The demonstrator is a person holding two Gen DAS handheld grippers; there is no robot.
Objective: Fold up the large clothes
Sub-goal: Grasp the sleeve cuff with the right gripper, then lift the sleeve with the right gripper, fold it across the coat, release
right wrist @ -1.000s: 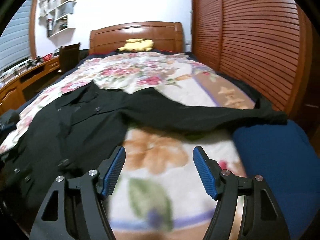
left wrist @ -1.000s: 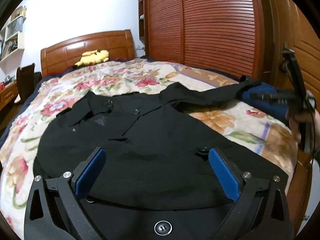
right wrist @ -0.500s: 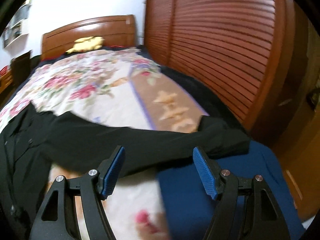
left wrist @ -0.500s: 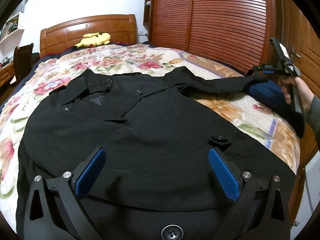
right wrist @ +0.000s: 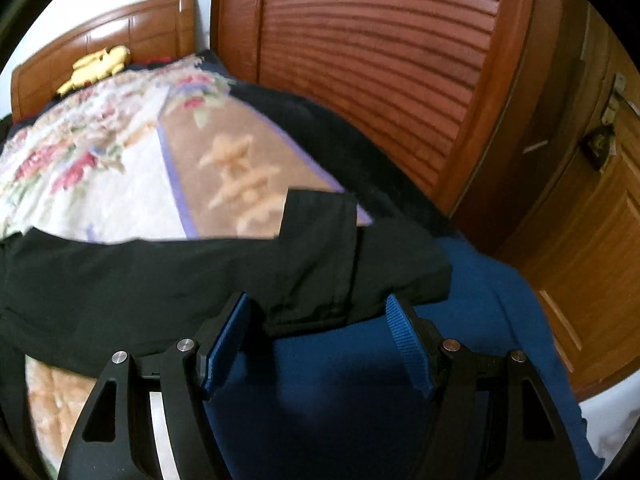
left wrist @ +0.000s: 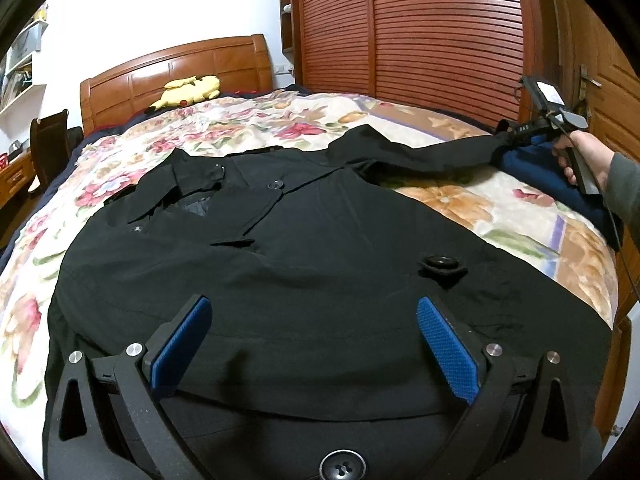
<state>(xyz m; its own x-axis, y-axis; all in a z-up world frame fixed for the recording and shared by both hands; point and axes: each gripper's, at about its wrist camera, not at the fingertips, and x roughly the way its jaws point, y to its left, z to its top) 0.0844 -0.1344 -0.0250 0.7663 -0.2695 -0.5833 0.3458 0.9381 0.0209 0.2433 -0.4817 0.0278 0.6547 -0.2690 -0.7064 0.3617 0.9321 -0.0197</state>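
The black buttoned cloth coat (left wrist: 320,264) lies spread, unfolded; right gripper (right wrist: 318,340) gapes at its outstretched sleeve cuff (right wrist: 360,264); left gripper (left wrist: 316,344) gapes over its hem; every fold remains.

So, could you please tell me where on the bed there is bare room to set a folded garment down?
The floral quilt lies bare between the black coat's collar and the yellow plush toy by the headboard, and in a smaller patch below the outstretched sleeve. The near end is crowded: the coat covers it, and a blue cloth fills the right corner.
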